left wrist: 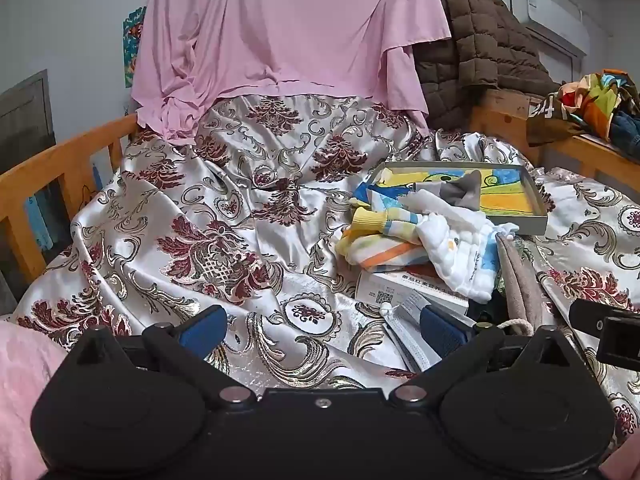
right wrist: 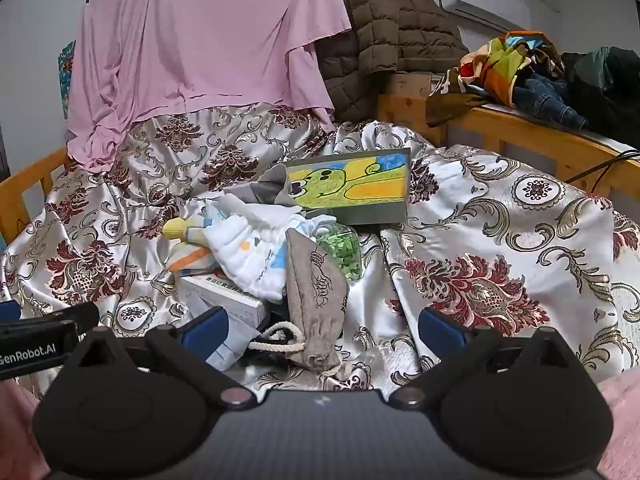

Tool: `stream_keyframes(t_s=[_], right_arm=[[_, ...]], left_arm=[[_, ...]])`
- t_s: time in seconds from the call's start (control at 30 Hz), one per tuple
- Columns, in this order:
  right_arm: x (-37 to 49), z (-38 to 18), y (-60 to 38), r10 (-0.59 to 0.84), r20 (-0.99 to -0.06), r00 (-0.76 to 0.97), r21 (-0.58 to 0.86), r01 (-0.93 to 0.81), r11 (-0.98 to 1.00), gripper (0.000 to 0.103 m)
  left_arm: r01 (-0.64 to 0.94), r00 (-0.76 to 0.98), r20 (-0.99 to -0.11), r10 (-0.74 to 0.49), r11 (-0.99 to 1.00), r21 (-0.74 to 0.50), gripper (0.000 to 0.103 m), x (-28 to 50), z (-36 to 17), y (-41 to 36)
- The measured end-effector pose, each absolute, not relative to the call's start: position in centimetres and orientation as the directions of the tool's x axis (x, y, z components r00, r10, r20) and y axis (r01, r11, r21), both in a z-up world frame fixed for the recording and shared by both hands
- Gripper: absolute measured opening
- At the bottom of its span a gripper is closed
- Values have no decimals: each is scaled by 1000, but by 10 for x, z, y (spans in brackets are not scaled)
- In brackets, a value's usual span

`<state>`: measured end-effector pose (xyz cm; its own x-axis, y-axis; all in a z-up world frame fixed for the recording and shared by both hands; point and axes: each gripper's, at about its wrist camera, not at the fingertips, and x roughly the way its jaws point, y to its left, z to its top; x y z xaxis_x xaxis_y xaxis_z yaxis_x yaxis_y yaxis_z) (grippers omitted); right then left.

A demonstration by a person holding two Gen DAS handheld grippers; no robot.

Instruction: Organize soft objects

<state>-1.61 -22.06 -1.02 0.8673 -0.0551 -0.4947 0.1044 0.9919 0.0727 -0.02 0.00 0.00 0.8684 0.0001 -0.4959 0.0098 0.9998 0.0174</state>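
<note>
A heap of soft things lies on the patterned satin bedspread [left wrist: 224, 216]: striped socks [left wrist: 380, 236], a white quilted cloth [left wrist: 460, 252] and a grey cloth [left wrist: 460, 192]. A grey drawstring pouch [right wrist: 316, 292] lies just in front of the heap, between the right gripper's fingers. A shallow box with a green cartoon picture [right wrist: 352, 184] stands behind the heap. My left gripper [left wrist: 322, 330] is open and empty, to the left of the heap. My right gripper [right wrist: 322, 330] is open, with the pouch's tied end between its fingertips.
A white printed carton [right wrist: 224, 296] sits under the cloths, with a jar of green bits [right wrist: 340, 252] beside the pouch. A pink garment [left wrist: 280, 36] and brown quilted jacket [left wrist: 472, 48] hang behind. Wooden bed rails [left wrist: 52, 168] stand left; clothes are piled on a shelf [right wrist: 520, 72] at right.
</note>
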Motion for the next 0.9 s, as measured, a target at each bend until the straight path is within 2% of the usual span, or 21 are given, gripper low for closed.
stream_keyframes(t_s=[0.9], right_arm=[[-16, -11, -220, -52, -497, 866, 78, 104, 991, 103]], left_arm=[[11, 866, -501, 0, 1000, 19, 102, 0, 0, 0]])
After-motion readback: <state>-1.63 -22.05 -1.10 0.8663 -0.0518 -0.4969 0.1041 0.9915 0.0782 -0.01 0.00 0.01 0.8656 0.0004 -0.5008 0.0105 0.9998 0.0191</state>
